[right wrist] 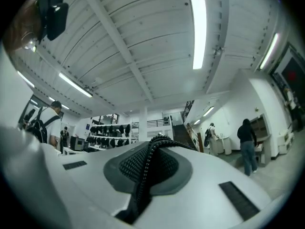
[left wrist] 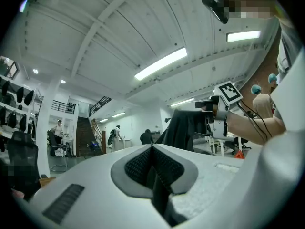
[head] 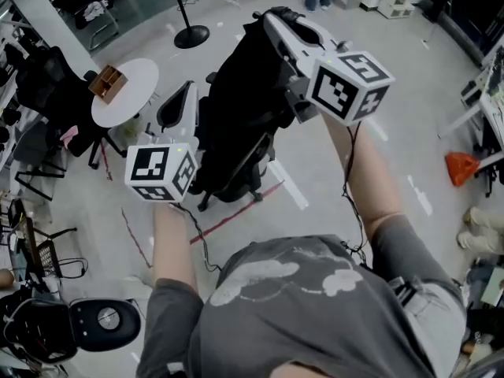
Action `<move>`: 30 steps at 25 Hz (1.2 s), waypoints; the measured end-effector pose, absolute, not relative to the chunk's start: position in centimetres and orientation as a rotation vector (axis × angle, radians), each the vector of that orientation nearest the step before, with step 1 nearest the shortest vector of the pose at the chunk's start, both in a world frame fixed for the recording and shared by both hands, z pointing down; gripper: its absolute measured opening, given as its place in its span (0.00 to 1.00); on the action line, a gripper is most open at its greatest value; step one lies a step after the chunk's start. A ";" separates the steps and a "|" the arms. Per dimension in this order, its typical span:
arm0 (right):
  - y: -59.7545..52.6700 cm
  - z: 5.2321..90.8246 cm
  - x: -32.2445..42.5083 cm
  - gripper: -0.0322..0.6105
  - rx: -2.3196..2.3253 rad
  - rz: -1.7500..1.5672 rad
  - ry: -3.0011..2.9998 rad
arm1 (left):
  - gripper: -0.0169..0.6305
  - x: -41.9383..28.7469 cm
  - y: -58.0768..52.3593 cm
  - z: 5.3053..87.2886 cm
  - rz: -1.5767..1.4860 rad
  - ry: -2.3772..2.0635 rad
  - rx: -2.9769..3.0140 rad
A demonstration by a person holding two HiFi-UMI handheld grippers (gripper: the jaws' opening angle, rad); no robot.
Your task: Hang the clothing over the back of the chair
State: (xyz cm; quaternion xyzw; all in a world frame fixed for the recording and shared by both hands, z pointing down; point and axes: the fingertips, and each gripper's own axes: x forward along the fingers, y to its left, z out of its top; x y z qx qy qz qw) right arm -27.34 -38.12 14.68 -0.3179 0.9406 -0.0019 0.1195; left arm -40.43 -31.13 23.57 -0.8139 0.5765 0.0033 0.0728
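The garment (head: 236, 101) is up in the air, stretched between my two grippers and hiding most of the chair (head: 233, 189); only its base shows clearly below the cloth. My right gripper (head: 272, 20) is the higher one, and its jaws are closed tight on the garment's zipper edge (right wrist: 143, 185). My left gripper (head: 183, 99) sits lower, jaws pressed together with a fold of the dark cloth pinched between them.

I judge this to be the carry-and-position step, with nothing draped yet. Next I need to bring the cloth over the chair back, lower it so it falls on both sides, and only then let go.

On the round table (head: 138, 73) to the left stands a brown box (head: 108, 83). It looks divided inside, though I can't make out what it holds.
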 end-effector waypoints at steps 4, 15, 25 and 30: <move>-38.2 13.0 -22.6 0.05 -1.030 0.119 2.675 | 0.03 -36.9 -31.4 20.8 0.037 1.654 -2.448; -35.2 9.7 -7.9 0.05 -1.138 0.195 2.480 | 0.03 -25.5 -30.2 18.8 0.064 1.537 -2.477; -32.9 13.8 3.7 0.05 -1.219 0.132 2.407 | 0.03 -16.7 -28.8 20.6 0.045 1.525 -2.529; -32.1 18.8 7.2 0.05 -1.258 0.023 2.444 | 0.03 -13.8 -27.8 22.1 0.041 1.560 -2.538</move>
